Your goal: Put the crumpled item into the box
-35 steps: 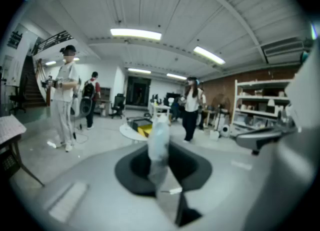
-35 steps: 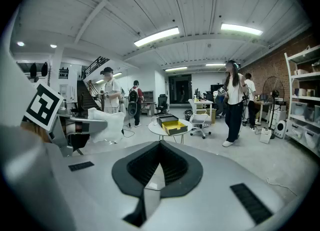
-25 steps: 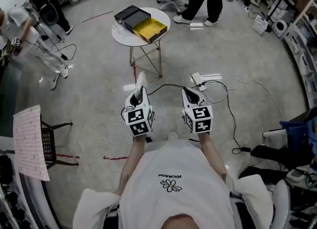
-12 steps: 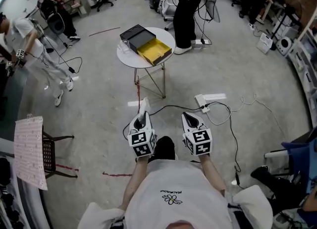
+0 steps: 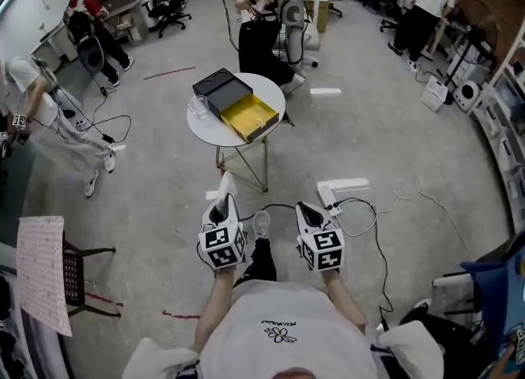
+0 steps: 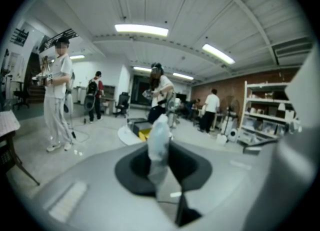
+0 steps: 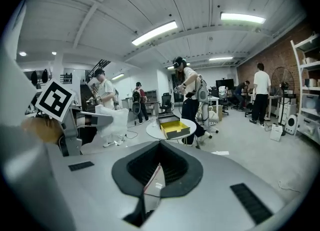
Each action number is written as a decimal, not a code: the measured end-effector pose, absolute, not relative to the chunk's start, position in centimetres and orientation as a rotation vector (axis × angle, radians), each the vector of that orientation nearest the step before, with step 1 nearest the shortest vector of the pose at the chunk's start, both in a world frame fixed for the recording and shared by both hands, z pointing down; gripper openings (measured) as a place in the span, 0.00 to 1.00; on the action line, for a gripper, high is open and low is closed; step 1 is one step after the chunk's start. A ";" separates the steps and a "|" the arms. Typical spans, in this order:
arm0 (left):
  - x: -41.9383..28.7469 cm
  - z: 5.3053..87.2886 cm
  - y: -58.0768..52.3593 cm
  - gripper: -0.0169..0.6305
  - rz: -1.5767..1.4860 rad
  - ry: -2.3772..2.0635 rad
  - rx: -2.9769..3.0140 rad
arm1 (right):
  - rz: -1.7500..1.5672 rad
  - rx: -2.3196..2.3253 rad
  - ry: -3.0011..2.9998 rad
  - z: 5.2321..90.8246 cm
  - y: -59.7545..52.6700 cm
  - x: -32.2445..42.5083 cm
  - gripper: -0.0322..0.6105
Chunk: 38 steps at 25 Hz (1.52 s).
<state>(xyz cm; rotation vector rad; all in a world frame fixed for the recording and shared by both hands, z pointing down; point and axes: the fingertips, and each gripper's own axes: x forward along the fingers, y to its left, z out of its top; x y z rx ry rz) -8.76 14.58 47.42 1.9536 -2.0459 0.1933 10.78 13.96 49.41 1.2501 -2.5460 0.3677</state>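
A crumpled, pale translucent item (image 5: 226, 181) sticks up from my left gripper (image 5: 223, 198), which is shut on it. In the left gripper view the crumpled item (image 6: 159, 140) rises between the dark pads. The box (image 5: 250, 118) has a yellow inside and lies open on a round white table (image 5: 197, 130) ahead of both grippers, with its black lid (image 5: 221, 90) beside it. My right gripper (image 5: 306, 210) is level with the left one, jaws together and nothing in them. The right gripper view shows the box (image 7: 174, 127) straight ahead and the crumpled item (image 7: 113, 120) to the left.
A clear cup (image 5: 198, 107) stands on the table's left side. A person (image 5: 262, 29) stands just behind the table and another person (image 5: 41, 107) at the left. A power strip with cables (image 5: 344, 185) lies on the floor at the right. A chair with a sheet (image 5: 43, 275) is at lower left.
The table with the box has come closer to the grippers as I walk forward. The person behind the table has shifted left. Both grippers keep their hold and spacing.
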 end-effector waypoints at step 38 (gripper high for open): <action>-19.2 50.1 -20.4 0.10 0.201 -1.995 1.908 | 0.391 1.195 -2.467 50.9 -22.6 -2.1 0.05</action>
